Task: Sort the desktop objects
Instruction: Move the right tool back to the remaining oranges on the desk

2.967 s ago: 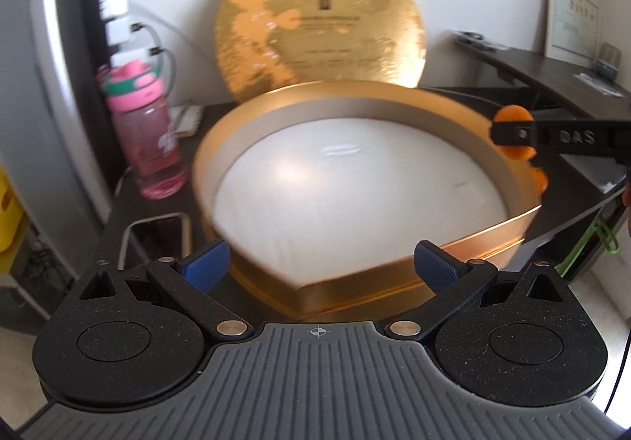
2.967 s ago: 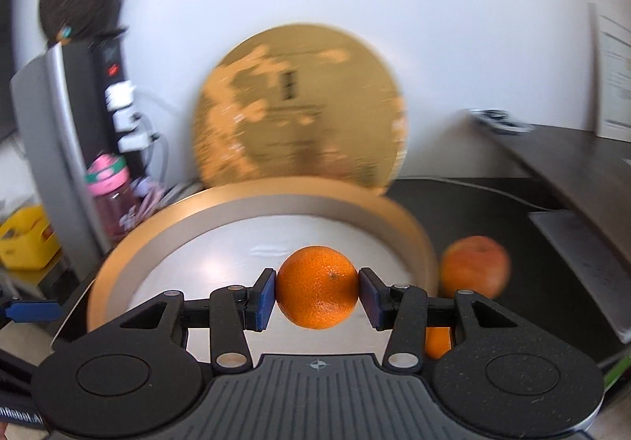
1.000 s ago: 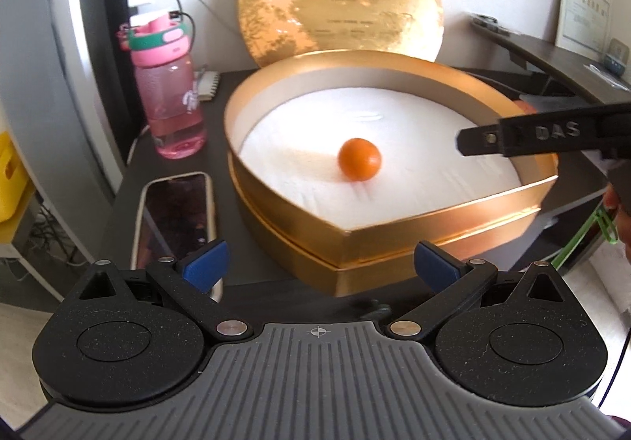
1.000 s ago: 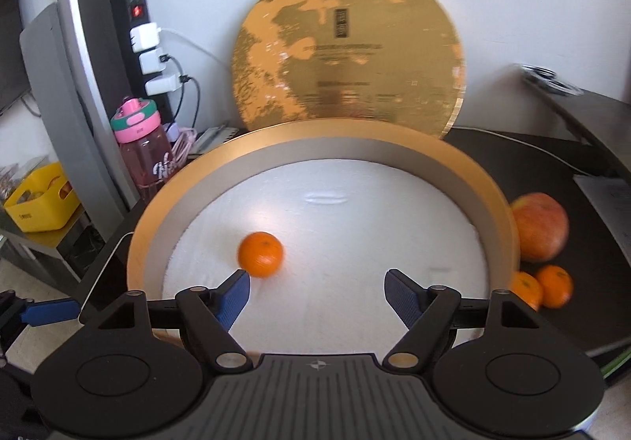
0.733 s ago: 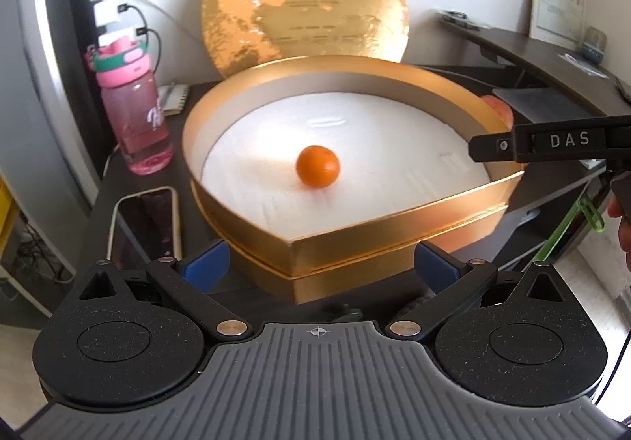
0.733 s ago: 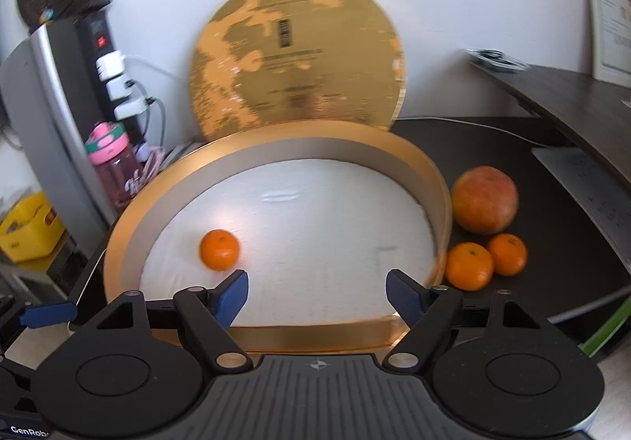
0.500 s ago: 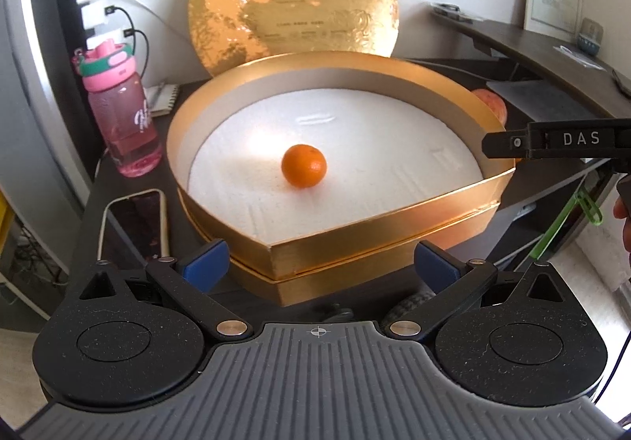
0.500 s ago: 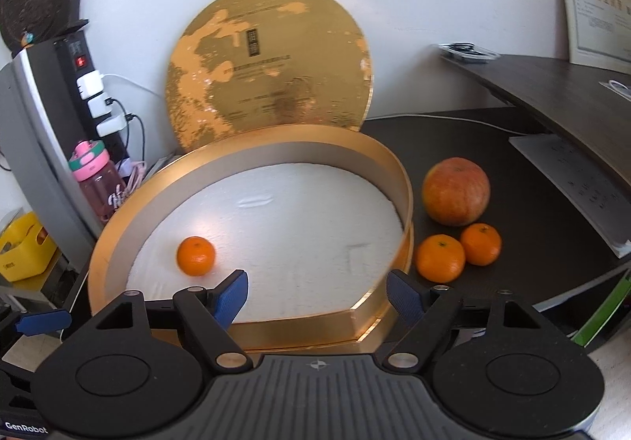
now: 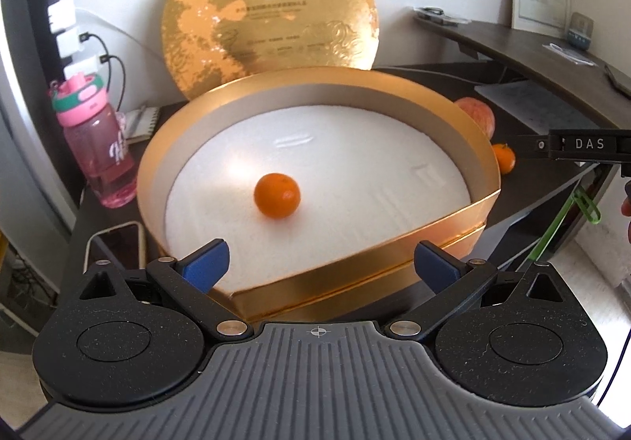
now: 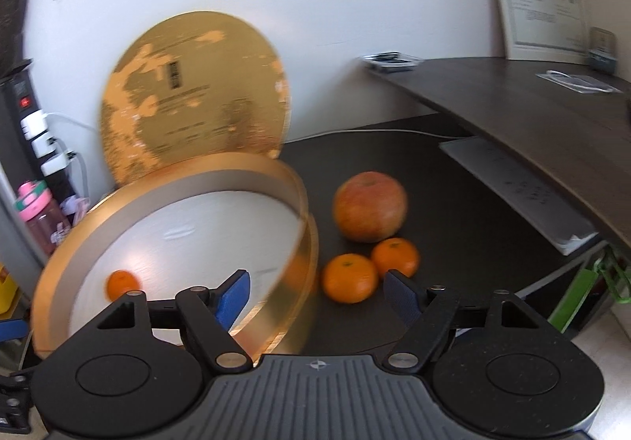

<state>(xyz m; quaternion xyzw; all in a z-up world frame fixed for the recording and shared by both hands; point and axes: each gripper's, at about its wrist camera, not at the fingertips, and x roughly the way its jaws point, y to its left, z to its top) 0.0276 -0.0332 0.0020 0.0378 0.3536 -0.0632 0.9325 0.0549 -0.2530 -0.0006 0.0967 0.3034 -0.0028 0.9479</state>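
While the right tongs [image 10: 315, 292] have just been narrowing, empty, two tangerines [image 10: 349, 276] sit at 12 o'clock on the table [image 10: 453, 227]. Left tongs [image 9: 319, 266] spread wide, empty; one tangerine [image 9: 277, 195] in the gold box [image 9: 355, 274], 11 o'clock.

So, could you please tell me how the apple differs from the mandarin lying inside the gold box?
The apple is larger, mottled red and yellow, and sits on the dark desk outside the gold box. The mandarin is smaller, plain orange, and rests alone on the box's white lining. Both are round fruit that nothing grips.
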